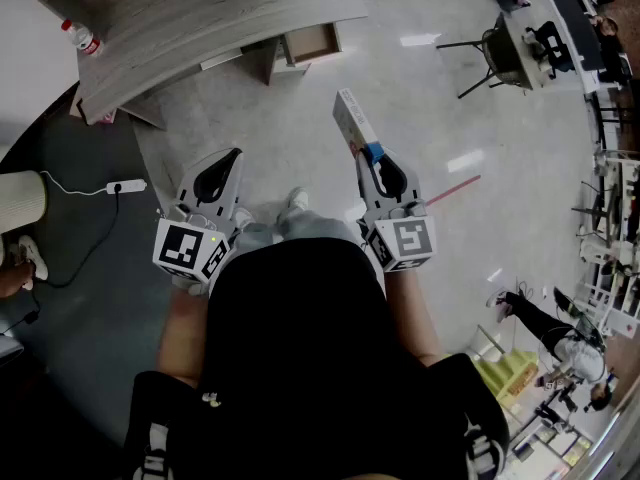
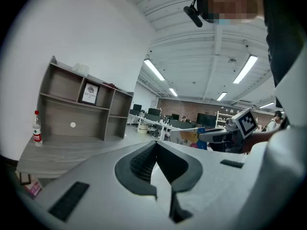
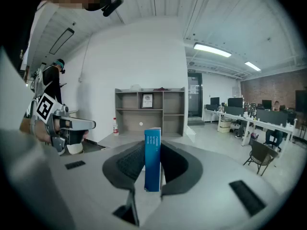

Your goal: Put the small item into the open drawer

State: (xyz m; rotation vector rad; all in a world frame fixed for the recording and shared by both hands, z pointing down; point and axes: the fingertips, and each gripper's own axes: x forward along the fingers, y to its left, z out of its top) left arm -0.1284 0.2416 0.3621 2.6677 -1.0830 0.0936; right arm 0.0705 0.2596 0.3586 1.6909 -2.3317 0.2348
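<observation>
At left, smooth grey left gripper [image 1: 230, 158], ribbed fingers pressed together, empty. Ahead, shallow open drawer [image 1: 311, 43] under wood-grain shelf unit [image 1: 200, 23]. At right, right gripper [image 3: 152, 152], fingers clamped narrow on thin flat cardboard box [image 3: 152, 159], blue edge upright, well apart from drawer.

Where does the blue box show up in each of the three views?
Head view: upper centre, the blue box sticks out ahead of the right gripper.
Left gripper view: right of centre, the blue box shows its printed face, carried by the right gripper.
Right gripper view: dead centre, the blue box stands upright between the jaws.
Shared landmark: the red-capped water bottle.
</observation>
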